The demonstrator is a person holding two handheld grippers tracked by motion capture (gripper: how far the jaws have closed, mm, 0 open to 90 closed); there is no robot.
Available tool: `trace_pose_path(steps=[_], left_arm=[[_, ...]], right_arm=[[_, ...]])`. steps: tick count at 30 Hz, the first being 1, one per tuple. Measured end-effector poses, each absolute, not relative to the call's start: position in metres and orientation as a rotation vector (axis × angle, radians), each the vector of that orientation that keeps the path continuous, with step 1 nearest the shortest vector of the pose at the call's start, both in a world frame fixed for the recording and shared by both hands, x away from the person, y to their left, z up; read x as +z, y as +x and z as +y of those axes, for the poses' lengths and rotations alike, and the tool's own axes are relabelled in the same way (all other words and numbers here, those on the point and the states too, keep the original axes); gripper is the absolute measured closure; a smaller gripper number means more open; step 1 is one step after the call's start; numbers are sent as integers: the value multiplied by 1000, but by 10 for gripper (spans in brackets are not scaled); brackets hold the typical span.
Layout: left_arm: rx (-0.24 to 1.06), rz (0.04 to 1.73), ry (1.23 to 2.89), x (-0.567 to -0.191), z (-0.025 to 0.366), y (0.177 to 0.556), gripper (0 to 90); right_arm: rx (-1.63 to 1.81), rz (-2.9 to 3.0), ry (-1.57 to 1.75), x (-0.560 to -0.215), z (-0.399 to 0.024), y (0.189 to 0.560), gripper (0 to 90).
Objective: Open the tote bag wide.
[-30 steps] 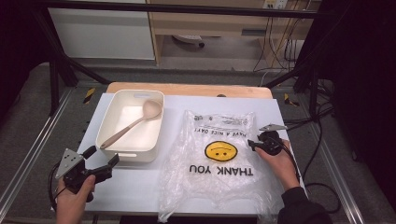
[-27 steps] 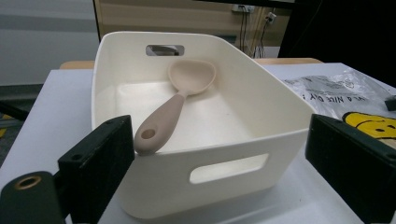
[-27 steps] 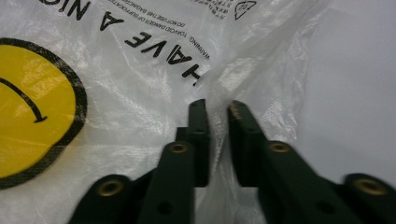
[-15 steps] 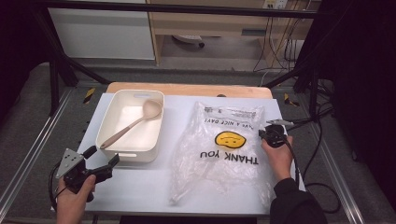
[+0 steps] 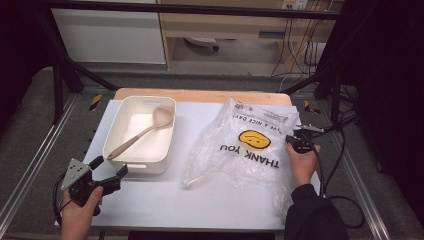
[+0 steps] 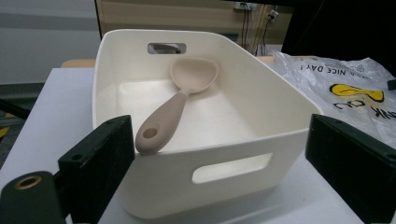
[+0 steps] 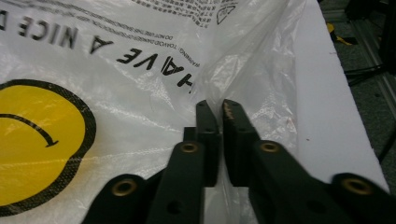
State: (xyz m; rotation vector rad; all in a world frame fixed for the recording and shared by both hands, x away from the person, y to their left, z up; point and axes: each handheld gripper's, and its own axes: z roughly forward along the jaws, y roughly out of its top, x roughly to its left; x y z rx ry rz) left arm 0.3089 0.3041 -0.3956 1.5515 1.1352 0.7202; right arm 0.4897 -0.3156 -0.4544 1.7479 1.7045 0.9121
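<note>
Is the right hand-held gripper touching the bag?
Touching. In the right gripper view the right hand-held gripper has its jaws nearly closed, pinching a fold of the bag between them.

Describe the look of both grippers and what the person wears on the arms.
Both the left gripper and right gripper are black with two blocky jaws and brass-coloured rivets. The left carries a grey triangular plate; black cables trail from both. The right arm wears a dark sleeve.

The bag [image 5: 245, 150] is clear, crinkled plastic, printed with a yellow smiley face and black "THANK YOU" and "HAVE A NICE DAY" lettering. It lies spread and rumpled on the right half of the table, lifted at its right edge, where a thin fold is pinched.
</note>
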Motion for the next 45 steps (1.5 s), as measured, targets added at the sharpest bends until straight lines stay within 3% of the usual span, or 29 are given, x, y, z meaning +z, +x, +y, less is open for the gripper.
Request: trace_pose_path(steps=[3,4,5,6,8,9,15,21,32,45], left_arm=[[722,1137,1549,-396,305,309,77],[722,1138,1544,-396,305,308,77],[724,1139,1546,-396,305,308,77],[725,1140,1545,-396,305,308,77],[732,1139,1544,-395,306,308,77],[735,1141,1545,-396,306,308,77],[734,1139,1545,-396,305,308,76],[734,1131,1550,-395,305,308,75],[734,1130,1556,-396,305,308,75],[737,1127,1557,-395,304,307,75]], right_arm=[[951,1704,1688,-444,-313,482,668],[951,1704,1688,-444,-313,482,668],[959,1709,1658,-440,-312,480,598],[945,1716,1609,-433,-308,473,470],[951,1717,1587,-430,-307,469,421],[950,1724,1554,-424,-303,460,324],[974,1838,1462,-413,-278,424,202],[987,1996,1382,-418,-251,402,144],[1051,2221,1213,-421,-208,377,236],[996,2374,1127,-441,-183,372,157]])
